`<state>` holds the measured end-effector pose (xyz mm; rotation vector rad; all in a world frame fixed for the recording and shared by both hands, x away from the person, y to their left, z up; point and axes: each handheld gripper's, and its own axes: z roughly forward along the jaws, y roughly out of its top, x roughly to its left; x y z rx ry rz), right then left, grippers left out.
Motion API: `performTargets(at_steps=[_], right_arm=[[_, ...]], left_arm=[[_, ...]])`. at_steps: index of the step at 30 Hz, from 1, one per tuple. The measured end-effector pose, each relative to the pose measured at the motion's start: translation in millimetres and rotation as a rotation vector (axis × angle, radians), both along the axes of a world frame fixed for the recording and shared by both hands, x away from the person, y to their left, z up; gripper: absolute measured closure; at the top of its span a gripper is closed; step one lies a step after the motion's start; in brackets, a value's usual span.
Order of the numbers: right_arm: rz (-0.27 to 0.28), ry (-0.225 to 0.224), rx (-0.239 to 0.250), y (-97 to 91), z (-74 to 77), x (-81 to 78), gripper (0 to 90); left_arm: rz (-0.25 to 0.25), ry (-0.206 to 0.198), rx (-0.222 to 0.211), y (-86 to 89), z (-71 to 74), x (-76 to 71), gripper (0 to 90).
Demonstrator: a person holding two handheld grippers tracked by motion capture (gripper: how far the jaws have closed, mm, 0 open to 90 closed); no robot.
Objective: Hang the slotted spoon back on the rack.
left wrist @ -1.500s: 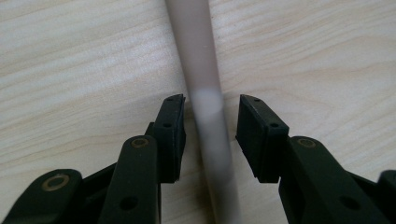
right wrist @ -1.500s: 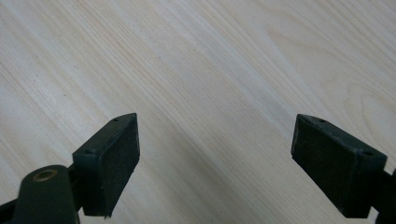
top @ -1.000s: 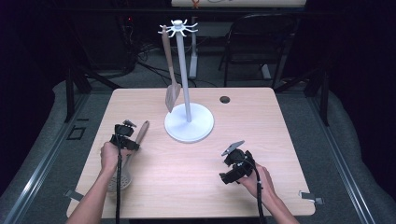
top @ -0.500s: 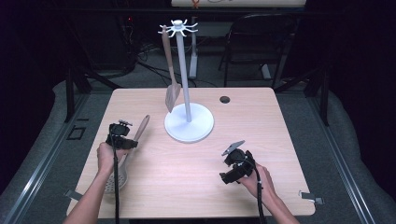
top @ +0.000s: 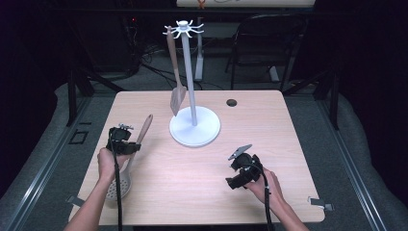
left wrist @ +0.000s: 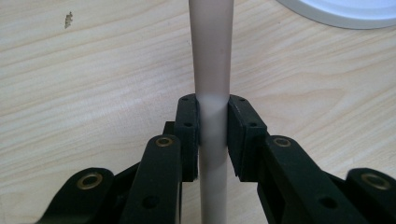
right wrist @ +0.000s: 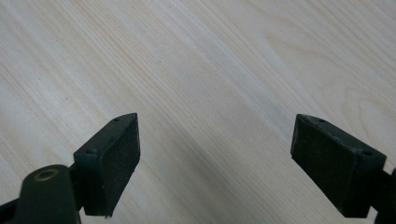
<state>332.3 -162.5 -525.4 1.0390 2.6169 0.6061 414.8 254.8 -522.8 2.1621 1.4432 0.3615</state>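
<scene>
A: Status of the counter point(top: 269, 120) and the white stand point(top: 195, 130)?

B: Stand upright at the middle of the far half of the counter; one wooden spatula point(top: 177, 91) hangs from its hook ring; both unchanged from the earlier frames.

A: Status of the slotted spoon point(top: 129, 159)?

B: Near the counter's left edge; perforated bowl toward the near-left corner, handle tip pointing at the stand base; the handle end has come up off the wood since the earlier frame, so the lift toward a free hook is judged to have begun.

A: Left gripper point(left wrist: 212, 135)?

B: Jaws pinching the spoon handle, pads flat against both sides; it sits slightly higher than before.

A: Right gripper point(right wrist: 231, 154)?

B: Jaws spread wide over bare wood near the near-right corner; nothing between them; position unchanged.
</scene>
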Motion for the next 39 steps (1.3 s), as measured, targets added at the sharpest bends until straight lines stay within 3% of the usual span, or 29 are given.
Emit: performTargets(at_steps=[16,29,39], right_arm=[[-0.001,0.004,0.002,-2.0,0.2,0.3,15.4],[-0.003,0.004,-0.001,-3.0,0.9,0.2,15.3],[-0.004,0.007,0.001,-3.1,0.9,0.0,15.3]], left_arm=[[-0.009,-0.113,-0.030,0.8,16.7,-10.1,75.9],[-0.029,-0.259,-0.062,-4.1,37.2,-22.9,76.0],[-0.027,-0.330,-0.081,-4.4,46.8,-30.6,76.1]])
